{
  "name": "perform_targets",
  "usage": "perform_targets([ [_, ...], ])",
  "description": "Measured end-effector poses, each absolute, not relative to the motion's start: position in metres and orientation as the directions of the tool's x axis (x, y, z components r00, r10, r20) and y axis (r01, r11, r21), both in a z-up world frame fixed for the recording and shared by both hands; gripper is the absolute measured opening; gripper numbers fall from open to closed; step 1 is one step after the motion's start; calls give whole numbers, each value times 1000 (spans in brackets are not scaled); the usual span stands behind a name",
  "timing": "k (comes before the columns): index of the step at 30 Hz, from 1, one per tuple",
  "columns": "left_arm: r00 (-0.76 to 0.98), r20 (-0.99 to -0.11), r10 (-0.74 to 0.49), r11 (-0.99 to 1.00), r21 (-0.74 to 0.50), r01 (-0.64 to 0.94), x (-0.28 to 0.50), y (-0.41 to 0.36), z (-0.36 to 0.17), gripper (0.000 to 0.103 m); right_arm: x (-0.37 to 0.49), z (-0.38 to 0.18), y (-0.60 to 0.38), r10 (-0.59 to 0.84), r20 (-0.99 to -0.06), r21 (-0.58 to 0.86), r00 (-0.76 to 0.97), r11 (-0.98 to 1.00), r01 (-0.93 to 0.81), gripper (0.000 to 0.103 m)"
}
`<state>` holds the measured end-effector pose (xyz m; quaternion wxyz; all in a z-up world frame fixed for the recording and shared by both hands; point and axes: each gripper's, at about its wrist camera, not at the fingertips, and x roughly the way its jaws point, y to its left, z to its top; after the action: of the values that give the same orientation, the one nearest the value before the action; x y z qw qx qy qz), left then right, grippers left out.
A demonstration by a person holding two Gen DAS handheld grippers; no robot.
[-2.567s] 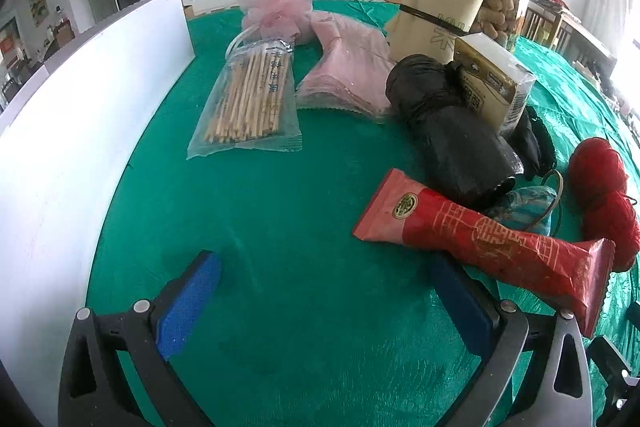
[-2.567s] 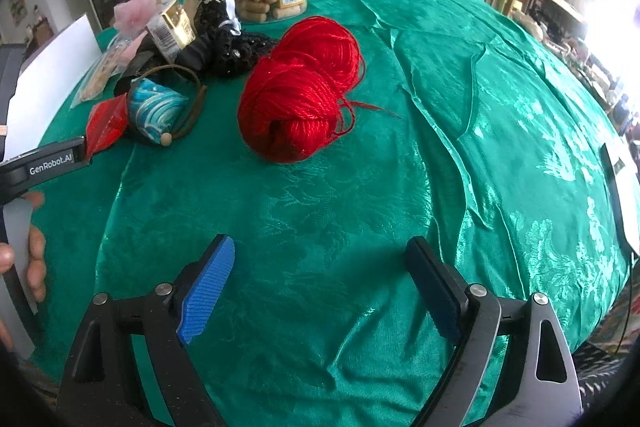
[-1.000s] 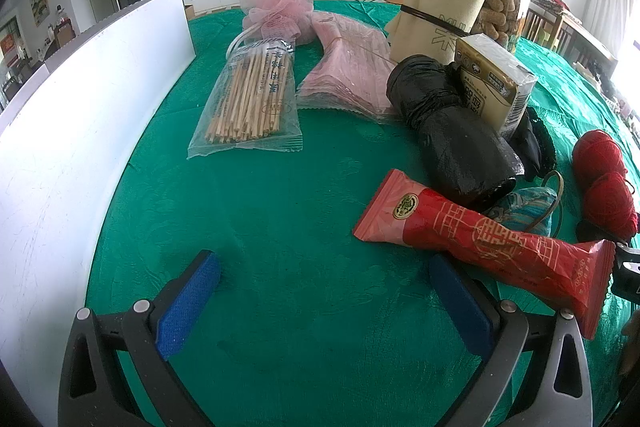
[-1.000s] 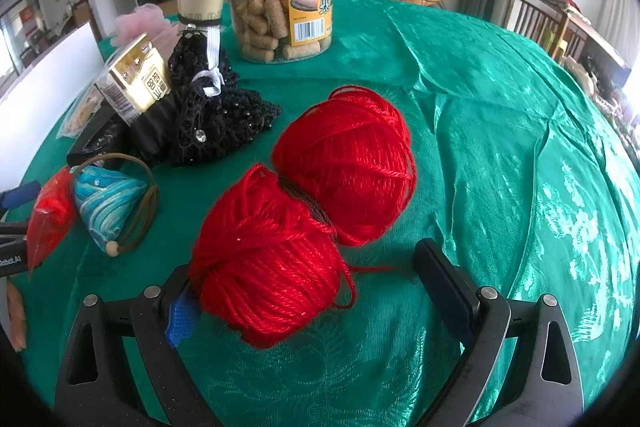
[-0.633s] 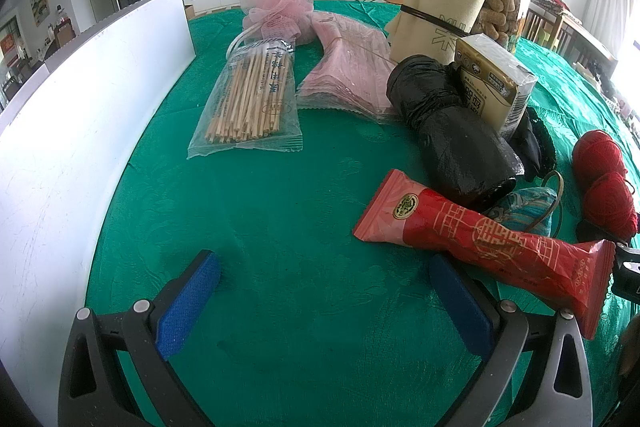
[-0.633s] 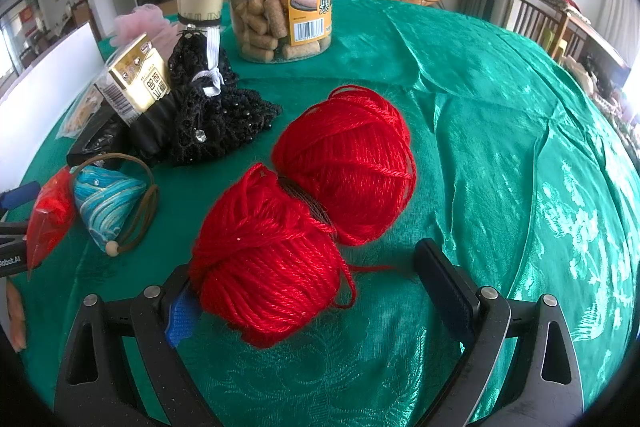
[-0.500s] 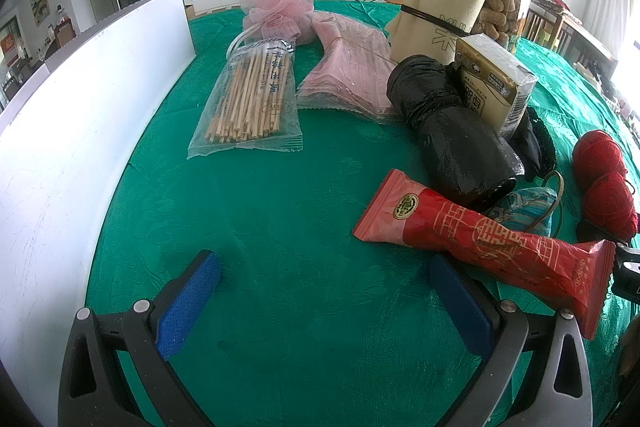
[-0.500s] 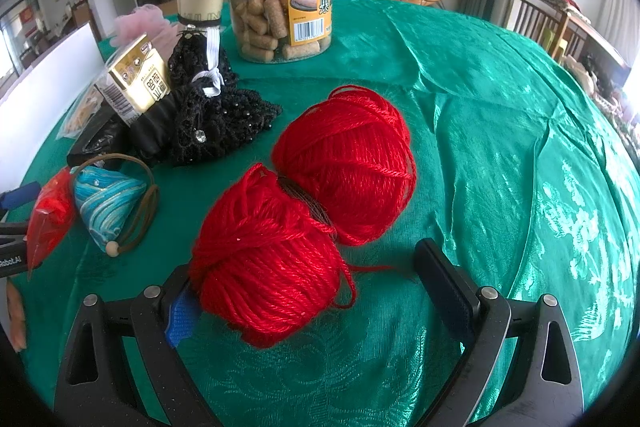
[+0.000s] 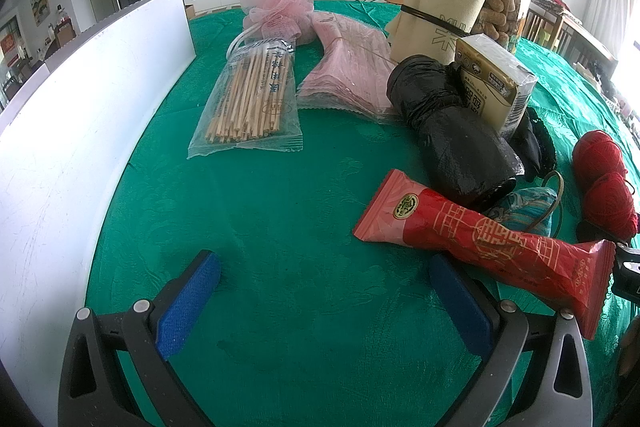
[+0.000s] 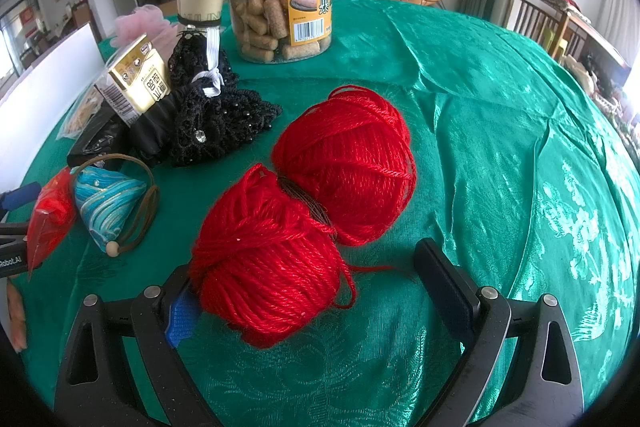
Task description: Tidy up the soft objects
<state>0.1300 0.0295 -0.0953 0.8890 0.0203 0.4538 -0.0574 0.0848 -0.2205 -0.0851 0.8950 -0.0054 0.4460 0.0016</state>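
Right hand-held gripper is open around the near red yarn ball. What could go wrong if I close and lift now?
1. The red yarn is two balls tied at the waist; the right hand-held gripper brackets only the near one, so the far ball may dangle or swing.
2. A loose strand trails on the green tablecloth toward the right finger and may snag.
3. The ball sits against the left pad, so closing may shove it sideways.
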Motion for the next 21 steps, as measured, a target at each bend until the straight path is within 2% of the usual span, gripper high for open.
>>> perform_targets([
  [21, 558, -817, -144, 972, -12, 234, 92, 38, -95, 103, 85, -85, -221, -1, -798, -7, 602, 1000, -7, 97],
])
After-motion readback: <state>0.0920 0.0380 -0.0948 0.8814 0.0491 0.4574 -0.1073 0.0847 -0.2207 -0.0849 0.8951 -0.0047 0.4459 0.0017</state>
